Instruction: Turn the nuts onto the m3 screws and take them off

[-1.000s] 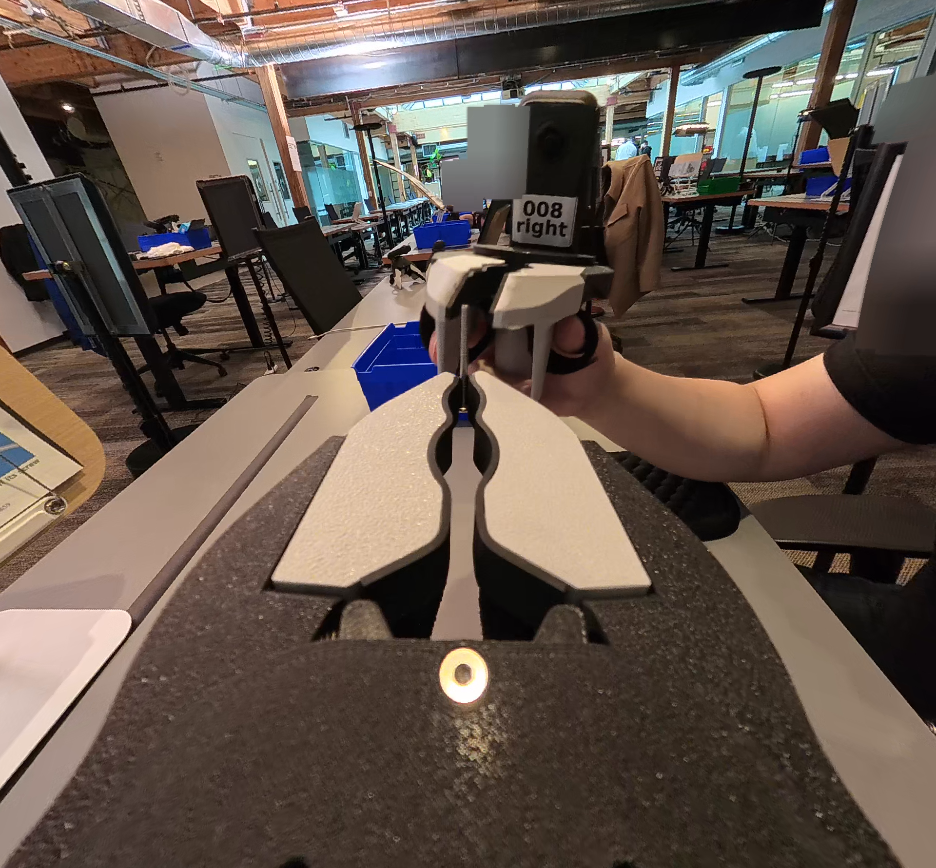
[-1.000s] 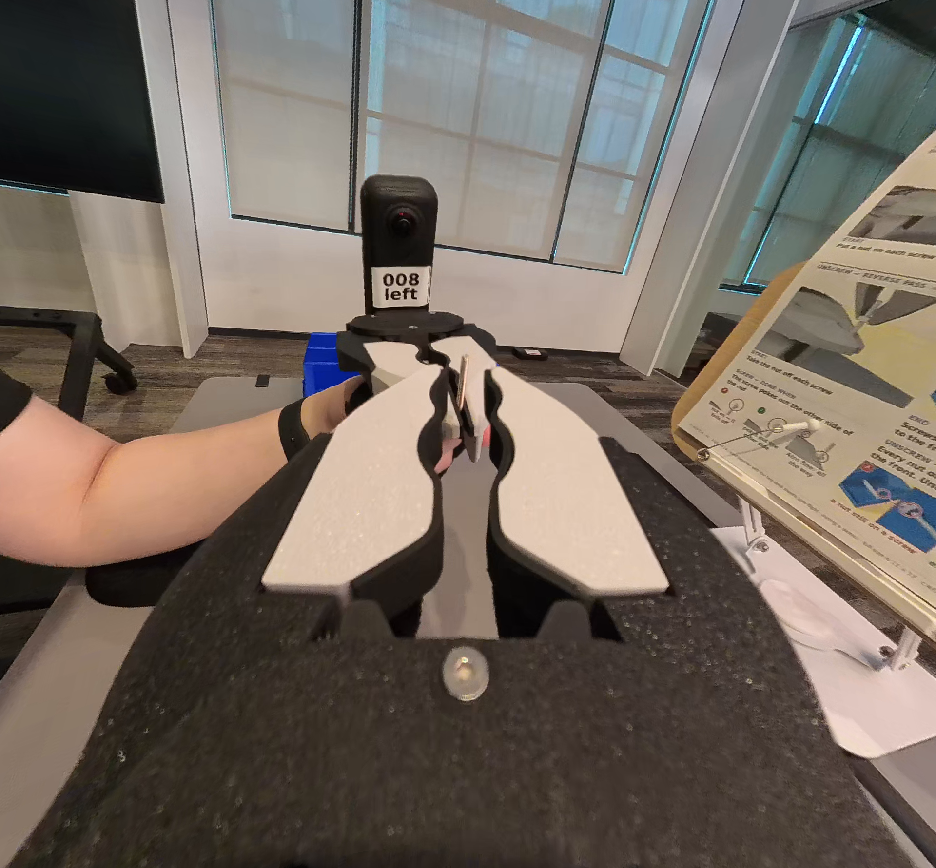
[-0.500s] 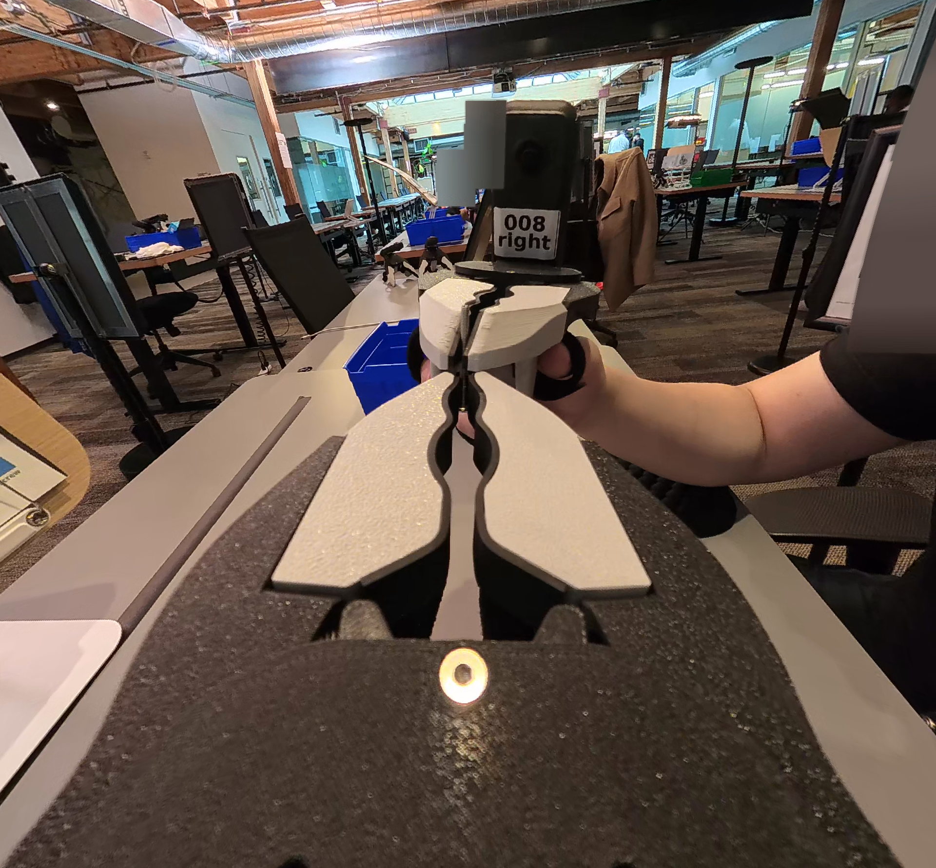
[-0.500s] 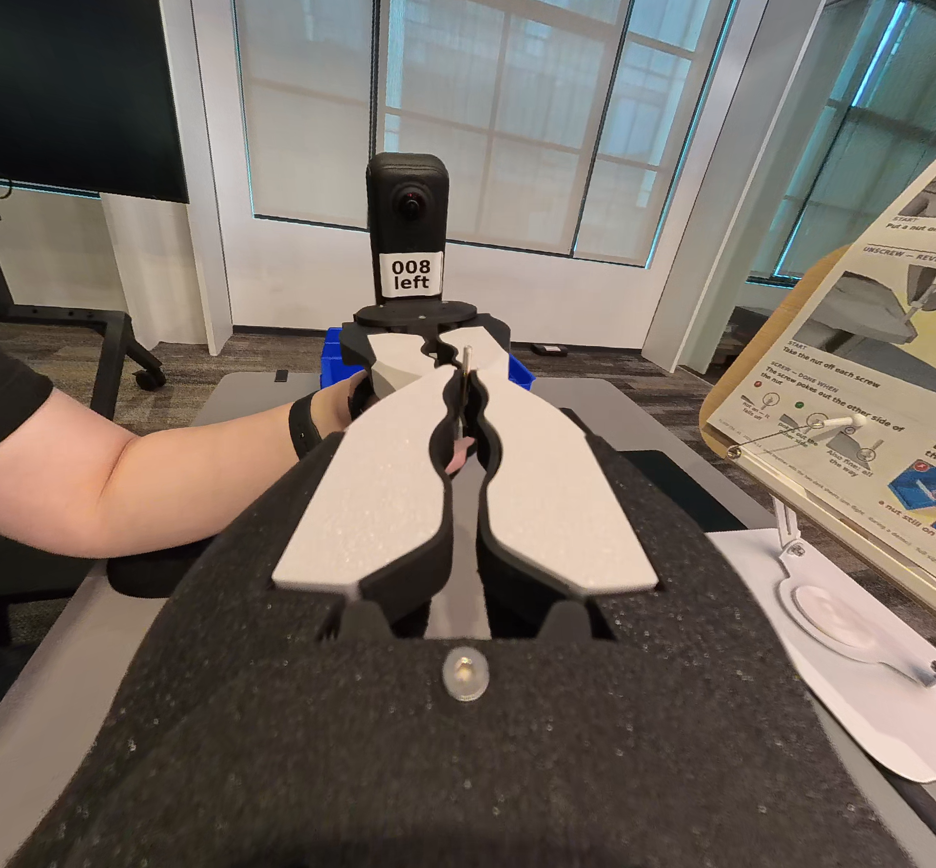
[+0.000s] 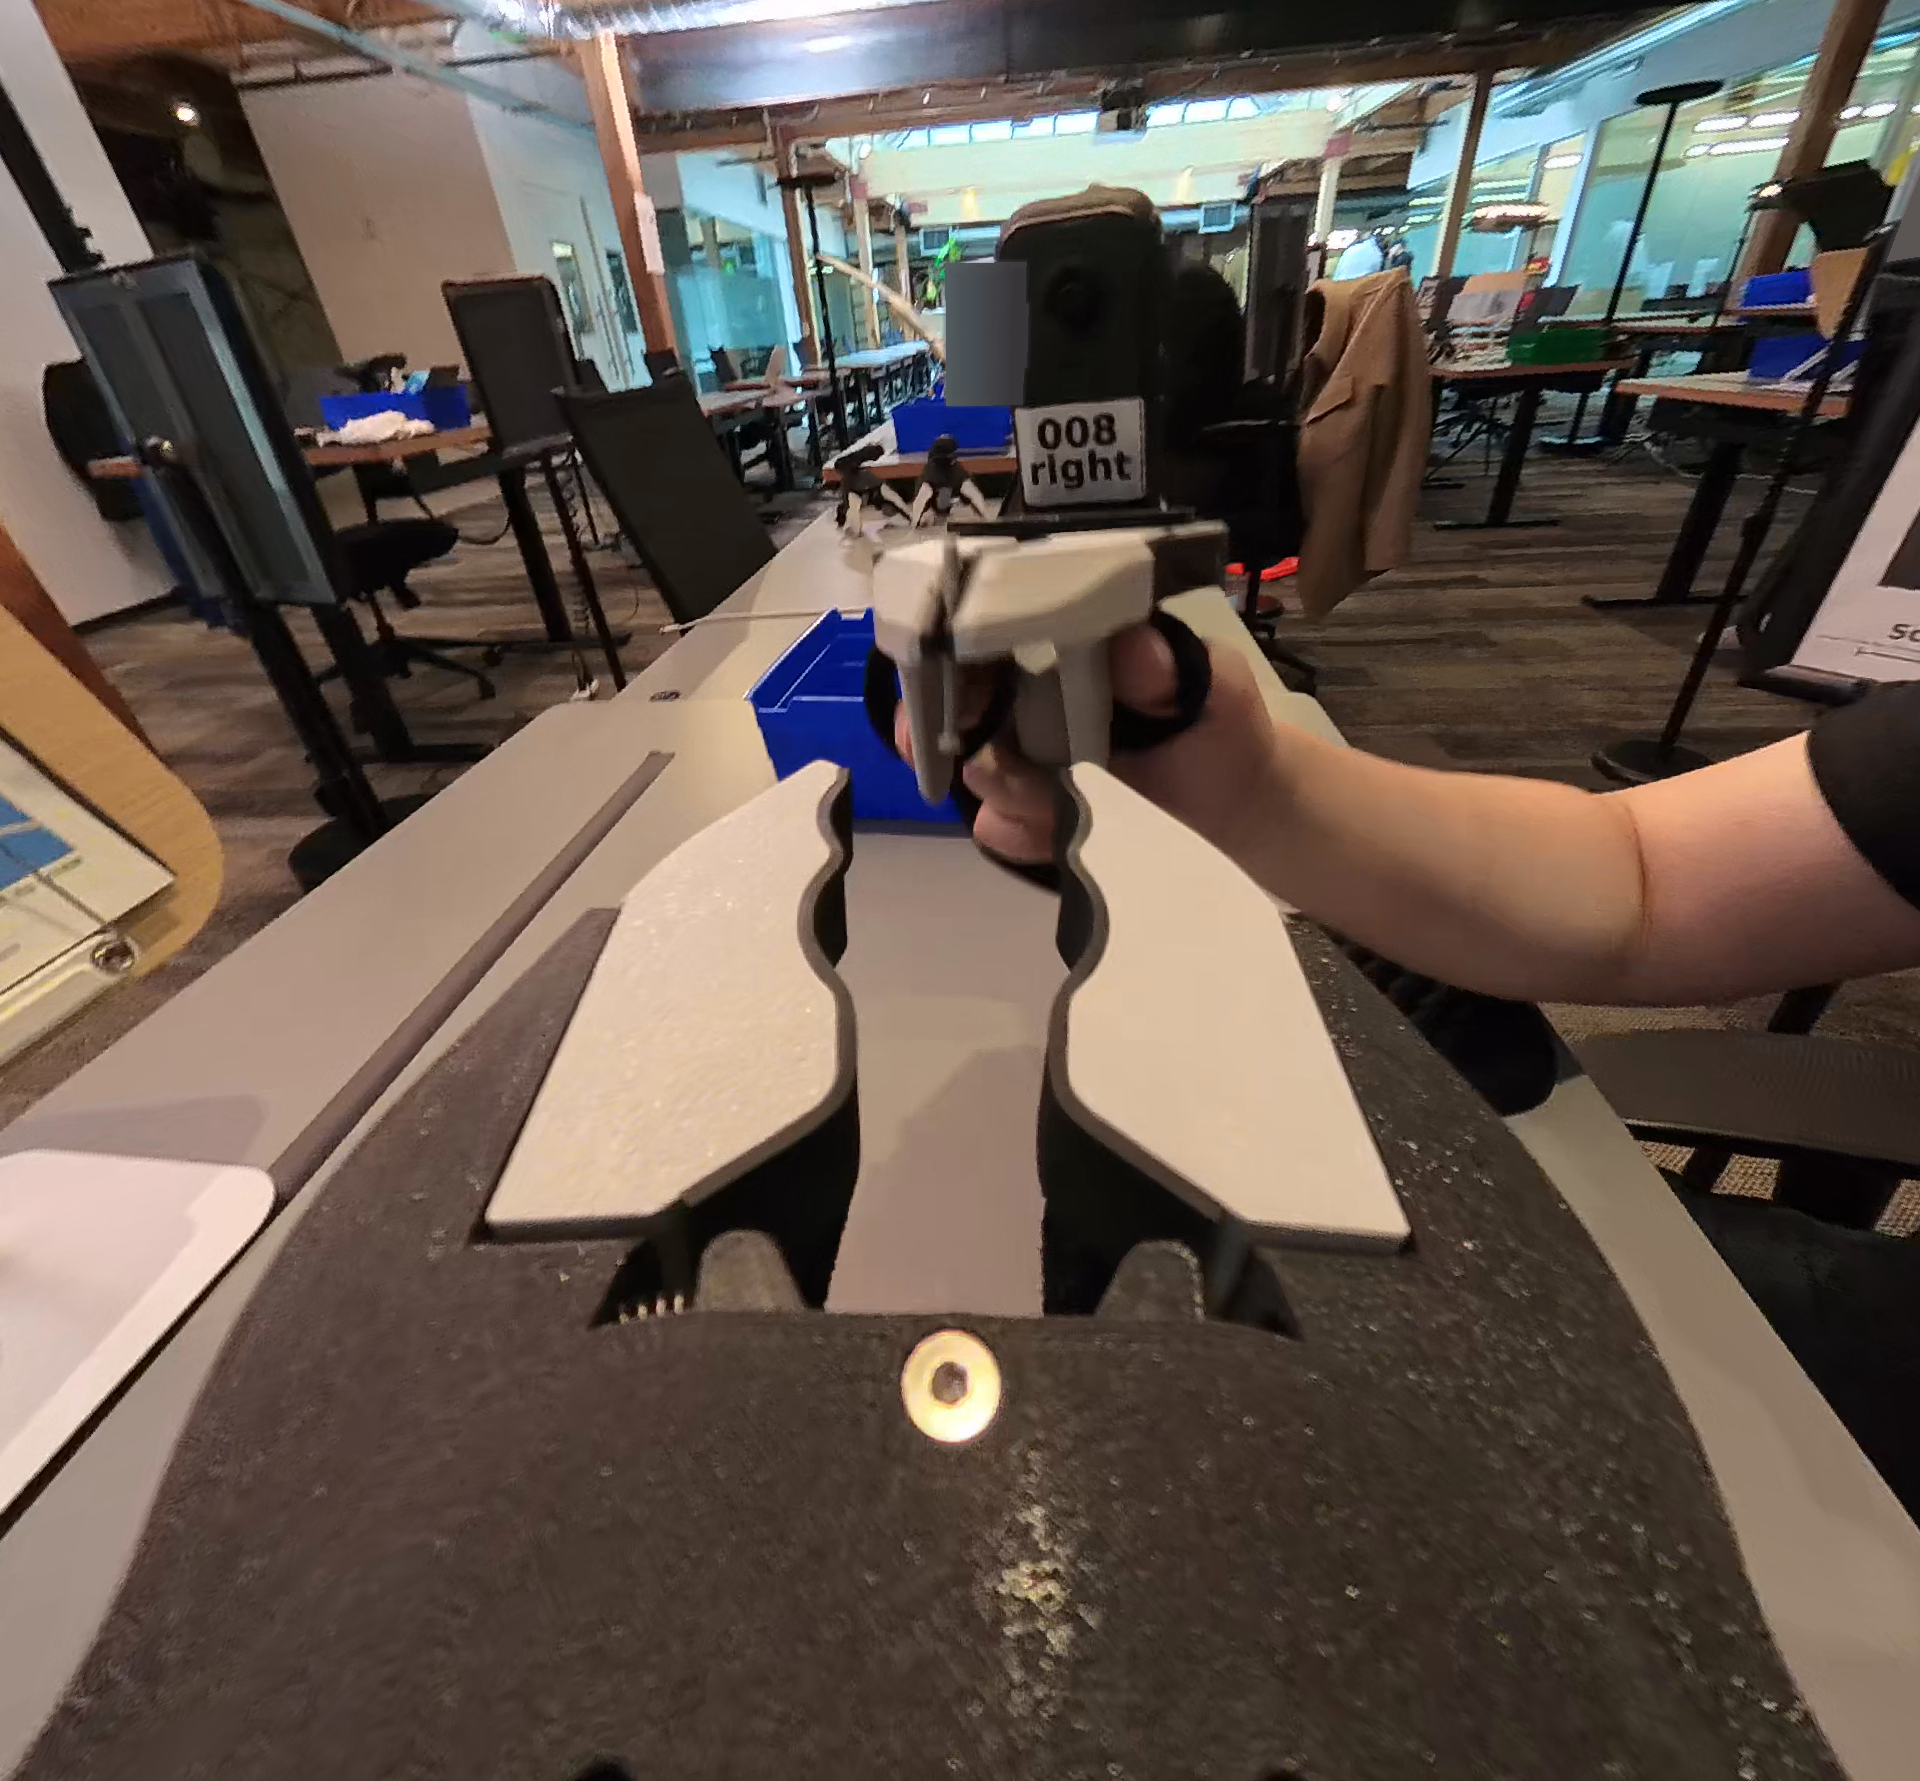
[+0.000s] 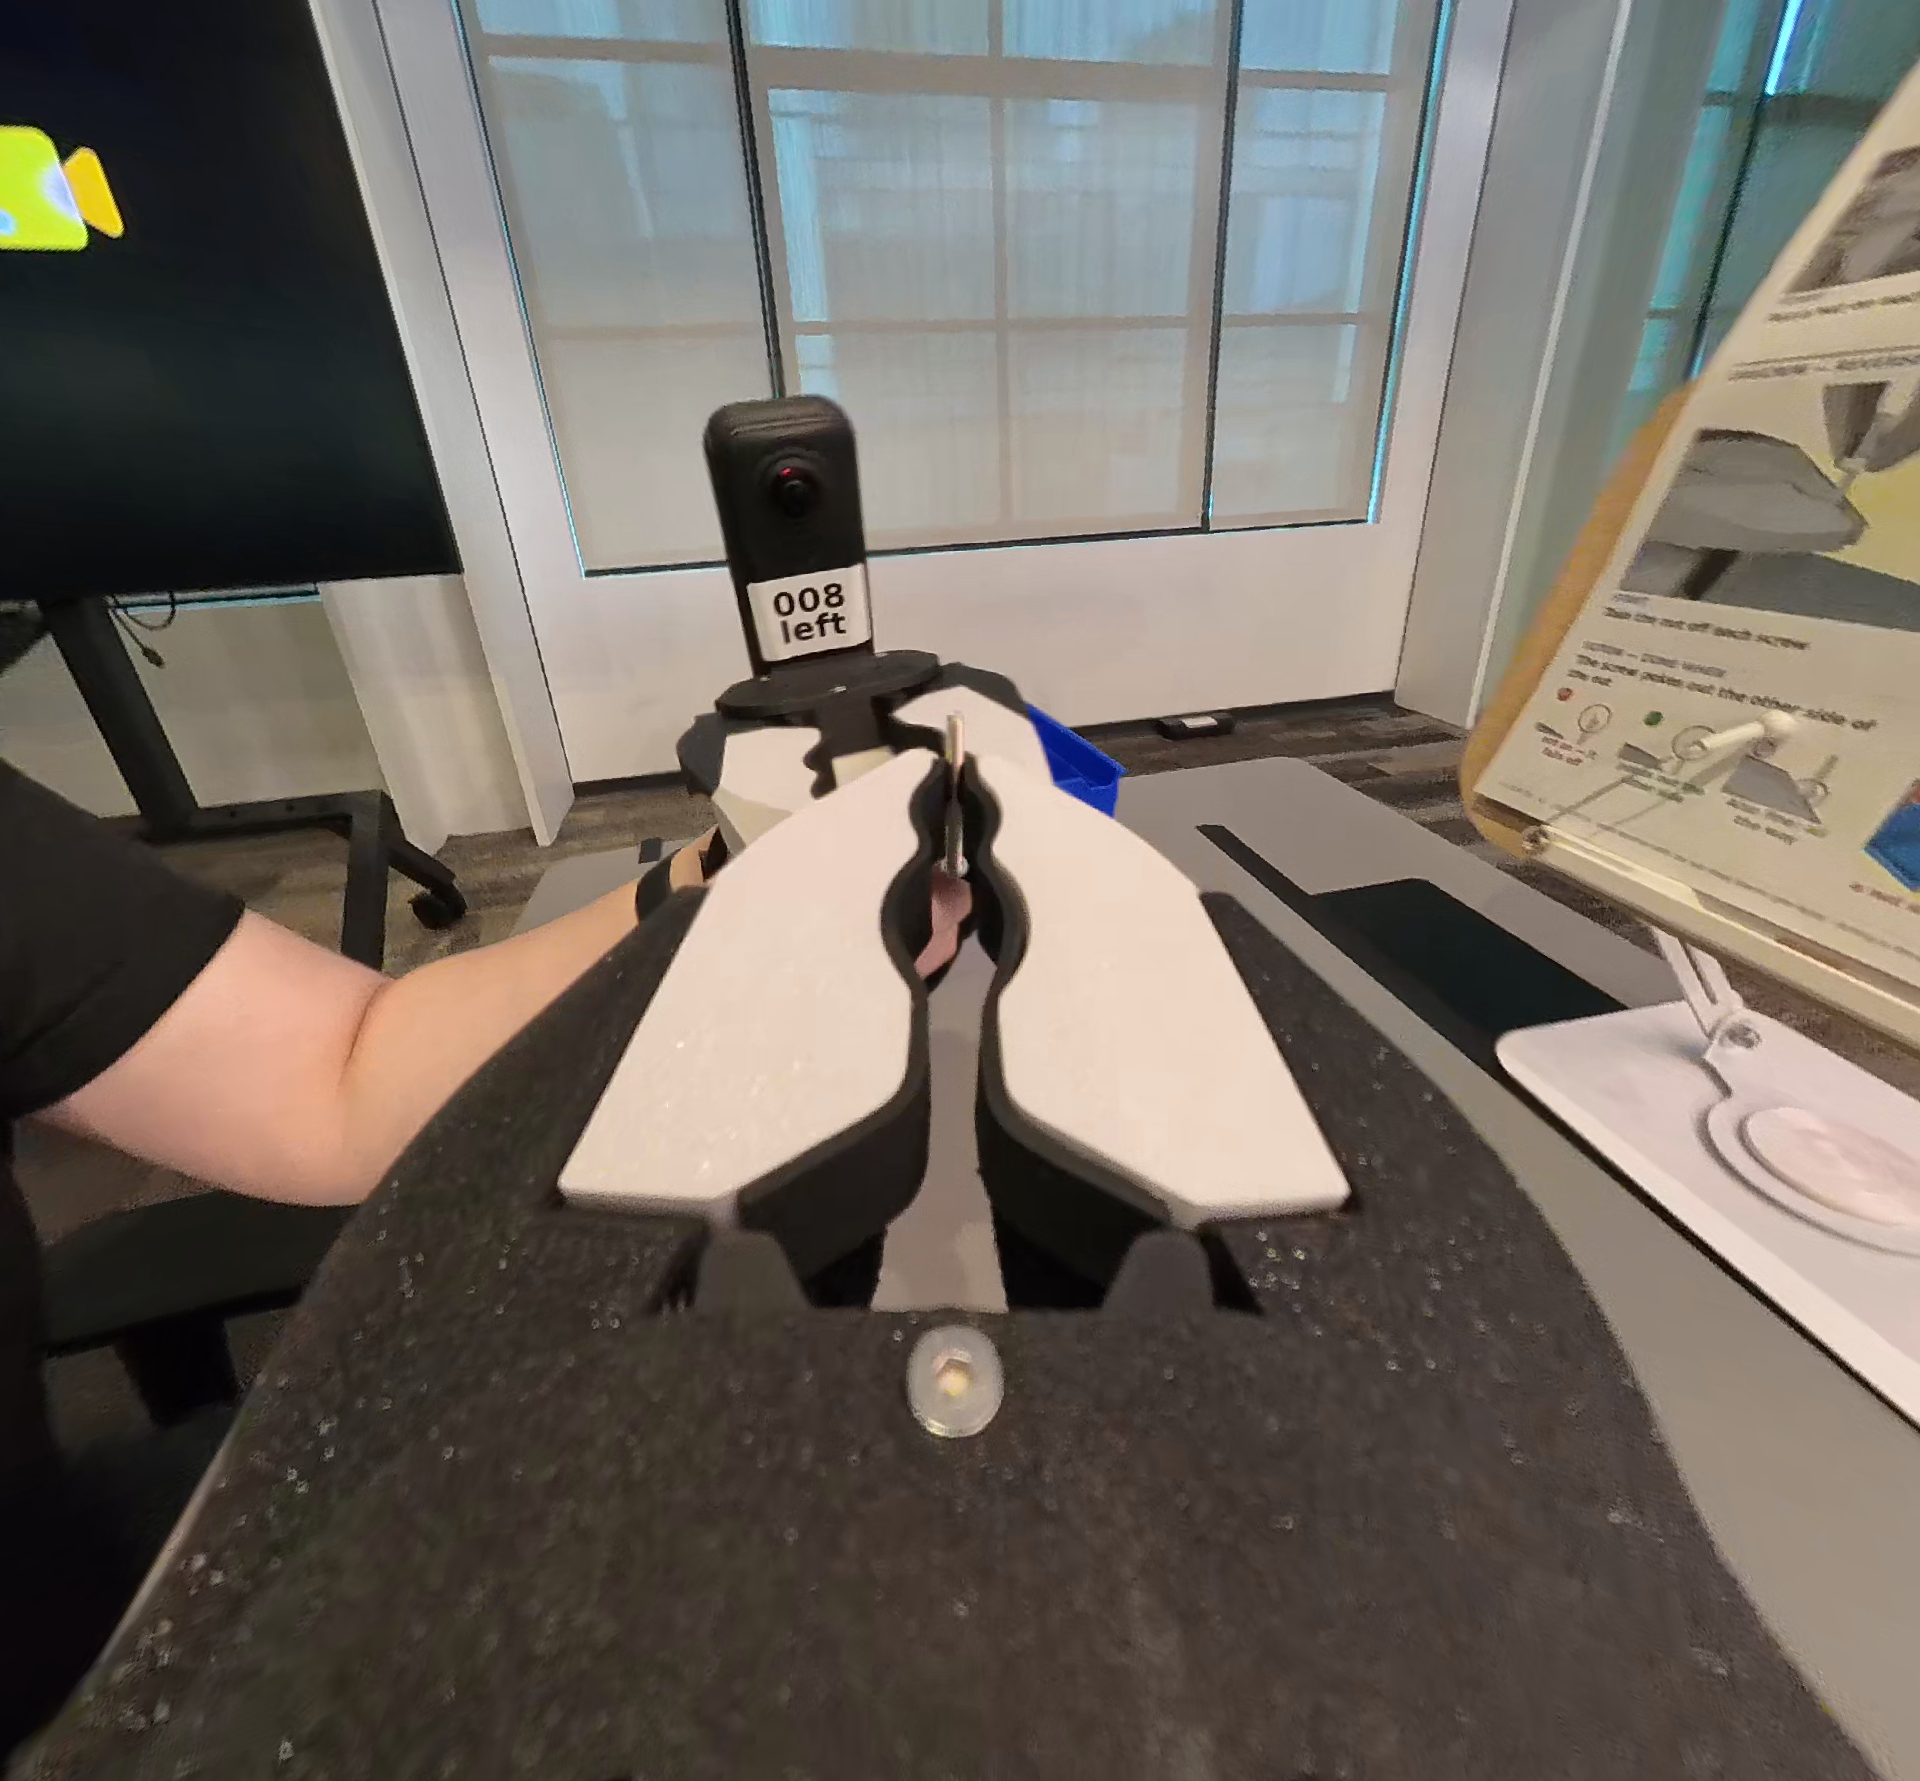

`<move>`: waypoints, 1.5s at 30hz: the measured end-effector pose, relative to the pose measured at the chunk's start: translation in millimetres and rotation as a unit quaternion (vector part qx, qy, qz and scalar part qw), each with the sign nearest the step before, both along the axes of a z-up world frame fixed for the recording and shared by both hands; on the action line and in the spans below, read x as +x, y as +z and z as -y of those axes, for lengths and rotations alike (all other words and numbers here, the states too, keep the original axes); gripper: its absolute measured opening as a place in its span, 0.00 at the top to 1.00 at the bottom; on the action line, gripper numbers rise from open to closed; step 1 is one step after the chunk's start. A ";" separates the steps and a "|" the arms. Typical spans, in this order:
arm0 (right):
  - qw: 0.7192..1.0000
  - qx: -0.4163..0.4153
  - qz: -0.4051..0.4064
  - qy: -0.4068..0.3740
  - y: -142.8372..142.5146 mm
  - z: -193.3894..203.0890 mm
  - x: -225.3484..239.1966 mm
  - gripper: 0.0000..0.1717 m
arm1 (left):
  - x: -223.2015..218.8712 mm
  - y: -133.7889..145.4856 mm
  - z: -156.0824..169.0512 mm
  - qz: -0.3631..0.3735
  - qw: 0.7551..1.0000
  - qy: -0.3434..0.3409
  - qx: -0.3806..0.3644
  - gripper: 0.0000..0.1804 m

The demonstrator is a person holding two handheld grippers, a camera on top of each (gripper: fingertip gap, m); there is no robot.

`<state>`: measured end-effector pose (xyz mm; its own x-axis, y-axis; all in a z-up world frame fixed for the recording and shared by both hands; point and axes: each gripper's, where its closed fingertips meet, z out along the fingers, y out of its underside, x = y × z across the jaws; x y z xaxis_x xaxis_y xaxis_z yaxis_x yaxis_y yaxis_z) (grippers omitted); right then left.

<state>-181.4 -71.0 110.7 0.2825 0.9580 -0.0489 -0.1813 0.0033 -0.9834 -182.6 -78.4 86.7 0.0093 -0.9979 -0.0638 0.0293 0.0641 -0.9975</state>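
My right gripper is shut on a thin silver screw. The screw stands upright between the pads, its top end poking above the fingertips. A small knob sits at its lower end. The left wrist view shows the same gripper shut on the screw, held by a hand. My left gripper is open and empty, its fingers spread wide a little short of the right gripper. It also shows open behind the screw in the right wrist view.
A blue bin stands on the grey table just beyond both grippers. An instruction board on a white stand is at the right. A dark strip runs along the table. Chairs and desks stand farther off. My left and right fingertips are right by each other.
A second ago my left gripper held the screw and the right stood open around it. The right closed on it, then the left opened and let go; the right gripper alone holds it.
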 end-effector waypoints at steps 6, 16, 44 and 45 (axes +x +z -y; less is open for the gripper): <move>0.999 -0.005 0.015 -0.044 27.2 2.8 76.0 0.99 | -6.7 -7.7 -10.4 -0.029 0.999 0.029 0.009 0.81; 0.980 -0.179 0.014 -0.091 6.0 -18.5 235.6 0.99 | -2.5 -25.0 -9.7 -0.098 0.994 0.038 0.022 0.83; 0.604 -0.568 0.485 -0.278 -252.9 -75.1 451.1 0.98 | -6.9 -27.9 -17.7 -0.097 0.994 0.046 0.007 0.85; 0.603 -0.569 0.488 -0.273 -254.5 -74.9 451.6 0.98 | -7.3 -28.1 -18.6 -0.097 0.994 0.048 0.006 0.85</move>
